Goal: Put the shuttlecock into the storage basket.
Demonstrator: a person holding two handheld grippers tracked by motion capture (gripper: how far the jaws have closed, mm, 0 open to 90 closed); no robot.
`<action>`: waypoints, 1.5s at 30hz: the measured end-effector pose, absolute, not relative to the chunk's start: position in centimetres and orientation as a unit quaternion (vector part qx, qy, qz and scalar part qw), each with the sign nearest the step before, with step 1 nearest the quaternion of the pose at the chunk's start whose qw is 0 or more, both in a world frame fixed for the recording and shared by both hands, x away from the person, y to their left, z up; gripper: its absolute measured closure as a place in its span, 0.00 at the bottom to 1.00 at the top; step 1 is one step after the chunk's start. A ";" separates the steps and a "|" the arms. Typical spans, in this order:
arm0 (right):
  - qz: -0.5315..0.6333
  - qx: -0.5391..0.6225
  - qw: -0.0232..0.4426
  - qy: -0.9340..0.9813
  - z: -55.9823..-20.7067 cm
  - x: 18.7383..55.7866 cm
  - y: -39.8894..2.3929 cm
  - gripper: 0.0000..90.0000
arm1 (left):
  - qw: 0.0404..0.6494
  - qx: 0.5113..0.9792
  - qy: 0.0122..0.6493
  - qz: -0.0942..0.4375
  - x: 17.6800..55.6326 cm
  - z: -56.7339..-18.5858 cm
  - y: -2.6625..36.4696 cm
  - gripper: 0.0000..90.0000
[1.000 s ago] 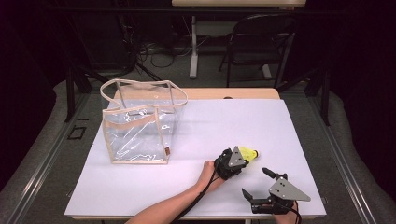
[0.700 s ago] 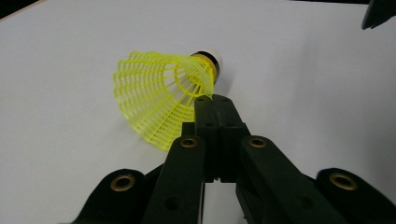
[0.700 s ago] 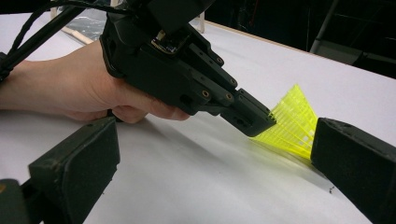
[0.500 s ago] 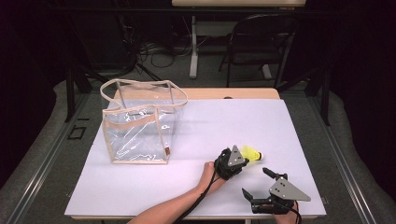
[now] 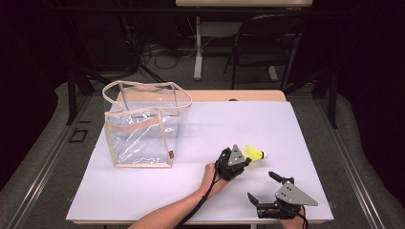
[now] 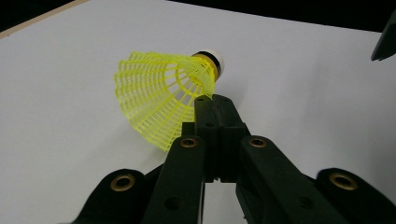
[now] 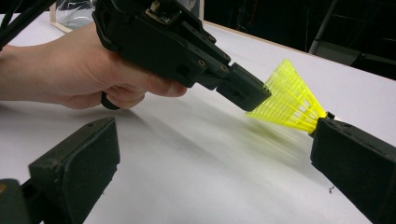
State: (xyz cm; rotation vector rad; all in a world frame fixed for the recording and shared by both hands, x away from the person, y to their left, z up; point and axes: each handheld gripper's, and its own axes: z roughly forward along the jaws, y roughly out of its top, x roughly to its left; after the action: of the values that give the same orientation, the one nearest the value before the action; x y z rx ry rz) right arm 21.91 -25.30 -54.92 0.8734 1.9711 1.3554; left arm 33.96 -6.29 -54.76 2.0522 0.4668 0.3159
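A yellow plastic shuttlecock [image 5: 254, 153] [image 6: 161, 95] [image 7: 293, 101] with a white cork tip hangs just above the white table [image 5: 239, 121], right of centre. My left gripper [image 5: 245, 160] [image 6: 211, 106] [image 7: 251, 95] is shut on the rim of its mesh skirt, and the cork points away from the jaws. A hand grips the left gripper's body from the near side. My right gripper [image 5: 261, 186] [image 7: 215, 161] rests near the table's front right edge. Its jaws stand wide open with nothing between them and point towards the shuttlecock.
A clear plastic tote bag [image 5: 143, 129] with beige trim and handles stands upright on the table's left half. Beyond the far edge are a dark chair [image 5: 267, 43] and a desk leg amid floor cables.
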 end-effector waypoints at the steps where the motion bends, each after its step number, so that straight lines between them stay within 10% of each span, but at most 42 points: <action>1: 0.509 0.328 0.293 0.740 -54.9 21.9 -25.3 0.01 | 0.485 0.843 0.191 0.131 34.0 -54.7 -6.2 1.00; 45: 0.506 0.330 0.292 0.741 -54.9 21.9 -25.2 0.01 | 0.489 0.842 0.171 0.153 33.7 -52.0 -3.8 1.00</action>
State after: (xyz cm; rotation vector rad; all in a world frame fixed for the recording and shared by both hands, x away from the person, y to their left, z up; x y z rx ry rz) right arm 21.92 -25.24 -54.95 0.8790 1.9762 1.3500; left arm 33.65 -3.80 -51.95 2.0455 0.4151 0.3730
